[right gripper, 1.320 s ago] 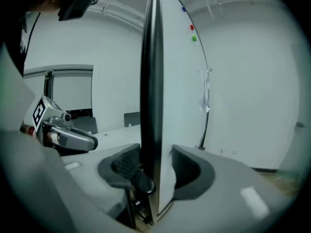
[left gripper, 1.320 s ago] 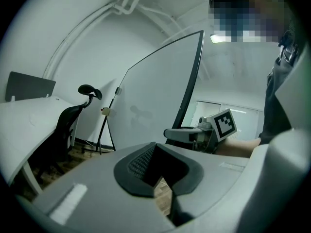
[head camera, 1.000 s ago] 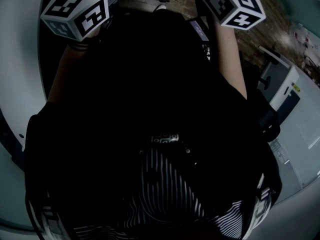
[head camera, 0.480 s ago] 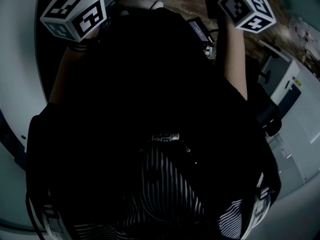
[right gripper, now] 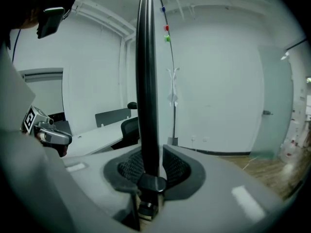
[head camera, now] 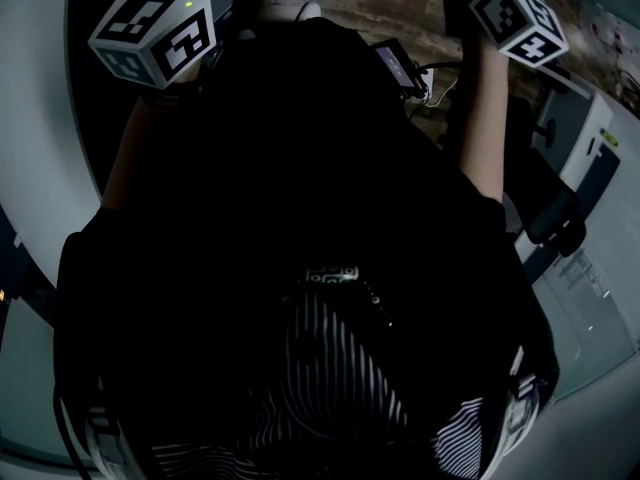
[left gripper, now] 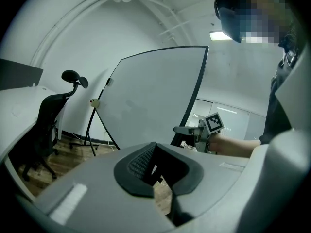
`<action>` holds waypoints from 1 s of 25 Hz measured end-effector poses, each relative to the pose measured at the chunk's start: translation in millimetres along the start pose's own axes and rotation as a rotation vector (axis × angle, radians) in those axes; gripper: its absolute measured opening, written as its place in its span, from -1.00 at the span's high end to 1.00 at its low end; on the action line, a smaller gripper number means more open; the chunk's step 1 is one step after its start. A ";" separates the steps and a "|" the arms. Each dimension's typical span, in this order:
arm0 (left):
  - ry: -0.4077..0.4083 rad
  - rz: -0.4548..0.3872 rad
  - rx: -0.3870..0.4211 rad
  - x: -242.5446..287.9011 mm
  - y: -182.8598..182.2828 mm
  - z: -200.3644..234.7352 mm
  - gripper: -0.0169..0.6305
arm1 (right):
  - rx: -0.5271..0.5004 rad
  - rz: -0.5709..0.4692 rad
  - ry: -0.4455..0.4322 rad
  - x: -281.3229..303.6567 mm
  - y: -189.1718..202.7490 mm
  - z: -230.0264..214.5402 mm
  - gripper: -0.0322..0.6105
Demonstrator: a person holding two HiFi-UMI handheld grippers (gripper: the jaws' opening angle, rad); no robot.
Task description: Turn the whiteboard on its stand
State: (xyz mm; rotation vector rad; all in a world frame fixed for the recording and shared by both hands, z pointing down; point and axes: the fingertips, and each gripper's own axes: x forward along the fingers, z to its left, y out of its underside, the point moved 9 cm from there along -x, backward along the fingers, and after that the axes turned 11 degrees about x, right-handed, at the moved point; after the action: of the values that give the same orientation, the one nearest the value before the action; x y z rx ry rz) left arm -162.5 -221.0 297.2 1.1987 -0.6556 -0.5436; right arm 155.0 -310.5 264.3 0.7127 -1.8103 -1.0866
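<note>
The whiteboard (left gripper: 155,93) stands on a tripod stand (left gripper: 95,135), angled edge-on toward the right in the left gripper view. Its black edge frame (right gripper: 147,81) runs upright between the pads of my right gripper (right gripper: 149,171), just above a black knob (right gripper: 151,183). Those jaws have just been closing and now sit against the frame. My left gripper (left gripper: 156,171) stays short of the board, jaws slightly apart with nothing between them. From there the right gripper (left gripper: 183,129) shows at the board's right edge. In the head view only the marker cubes show, left (head camera: 155,33) and right (head camera: 520,23).
A black office chair (left gripper: 48,120) stands left of the stand's legs. Another chair (right gripper: 130,125) and a white desk (right gripper: 97,135) lie beyond the board. Coloured magnets (right gripper: 166,33) sit high on the board. A white cabinet (head camera: 590,148) is at my right. My dark clothing fills the head view.
The right marker cube has moved right and toward the top of the head view, the arm stretching out. The left cube has shifted slightly up and right.
</note>
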 end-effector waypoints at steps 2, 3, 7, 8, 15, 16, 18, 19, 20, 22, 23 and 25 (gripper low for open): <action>0.006 0.007 0.003 10.3 -2.0 -4.8 0.94 | -0.003 -0.004 0.009 -1.7 -3.6 -13.2 0.59; 0.007 0.009 0.004 12.5 -2.2 -5.6 0.95 | -0.011 -0.007 0.011 0.5 -4.2 -16.6 0.59; 0.016 0.018 0.005 16.2 2.0 -7.3 0.94 | -0.002 -0.021 0.046 21.3 -2.8 -32.7 0.68; 0.020 0.020 0.006 18.4 3.6 -8.3 0.94 | 0.001 -0.027 0.065 24.1 -2.6 -37.3 0.71; 0.038 0.038 0.008 31.0 2.1 -9.8 0.95 | -0.043 -0.049 0.120 30.2 -11.7 -40.7 0.74; 0.040 0.033 0.013 35.2 1.5 -10.4 0.94 | -0.048 -0.056 0.126 30.6 -9.7 -38.5 0.74; 0.042 0.032 0.017 42.4 0.9 -12.7 0.95 | -0.039 -0.062 0.121 30.7 -2.4 -31.2 0.74; 0.042 0.038 0.014 42.9 1.3 -14.0 0.94 | -0.027 -0.063 0.111 30.2 2.6 -23.4 0.74; 0.041 0.043 0.012 41.1 1.8 -14.1 0.95 | -0.018 -0.066 0.099 30.1 7.2 -12.6 0.74; 0.037 0.037 0.018 35.2 0.5 -10.0 0.94 | -0.028 -0.072 0.090 31.9 11.8 11.7 0.74; 0.033 0.028 0.023 31.4 -0.9 -7.8 0.95 | -0.044 -0.070 0.093 32.6 12.0 22.3 0.73; 0.026 0.022 0.023 20.8 -2.1 -7.1 0.94 | -0.054 -0.056 0.102 30.5 12.3 36.8 0.72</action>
State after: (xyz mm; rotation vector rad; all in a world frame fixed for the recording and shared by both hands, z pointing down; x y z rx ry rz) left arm -143.0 -231.3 297.2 1.2170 -0.6543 -0.5022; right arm 108.1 -315.3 278.8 0.7770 -1.6770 -1.1119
